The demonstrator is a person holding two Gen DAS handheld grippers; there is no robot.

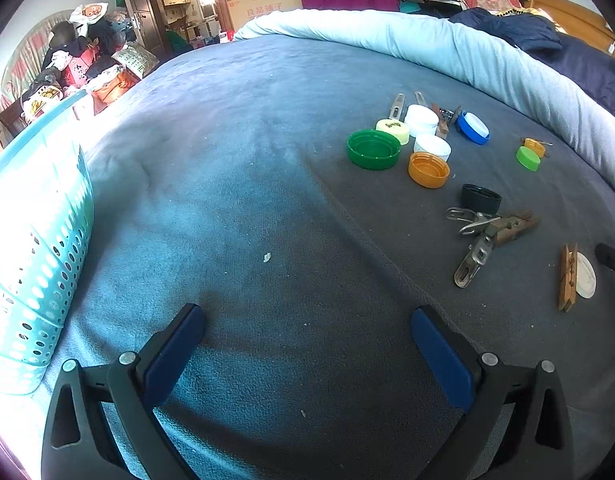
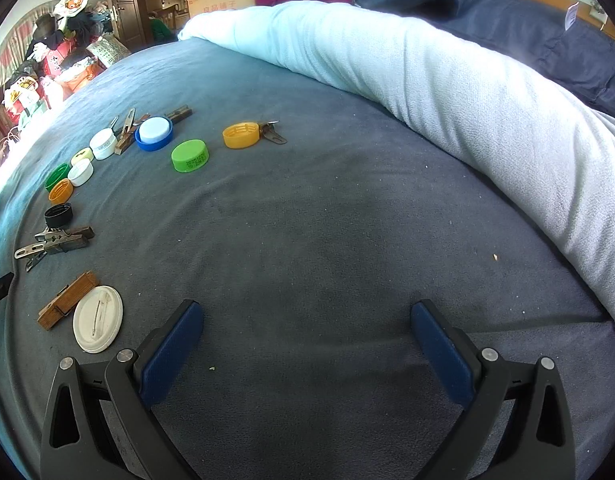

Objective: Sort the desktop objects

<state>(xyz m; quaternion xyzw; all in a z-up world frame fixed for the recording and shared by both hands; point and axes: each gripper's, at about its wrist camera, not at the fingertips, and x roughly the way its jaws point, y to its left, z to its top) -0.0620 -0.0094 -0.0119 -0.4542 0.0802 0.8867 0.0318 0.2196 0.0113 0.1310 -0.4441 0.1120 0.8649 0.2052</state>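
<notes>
Round ribbed plastic bottle caps, among them a green cap [image 1: 373, 149] and an orange cap [image 1: 428, 169], lie with wooden clothespins [image 1: 567, 277] and metal clips [image 1: 472, 261] at two o'clock on the fuzzy blue-grey bed blanket [image 1: 247, 160]. A perforated turquoise plastic basket [image 1: 39, 248] stands at nine o'clock. Left gripper [image 1: 307, 344] and right gripper [image 2: 307, 340] hover spread, empty.

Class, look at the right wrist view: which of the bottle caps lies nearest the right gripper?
The large flat white lid, touching a wooden clothespin, just left of the right gripper. Every other cap lies farther away.
</notes>
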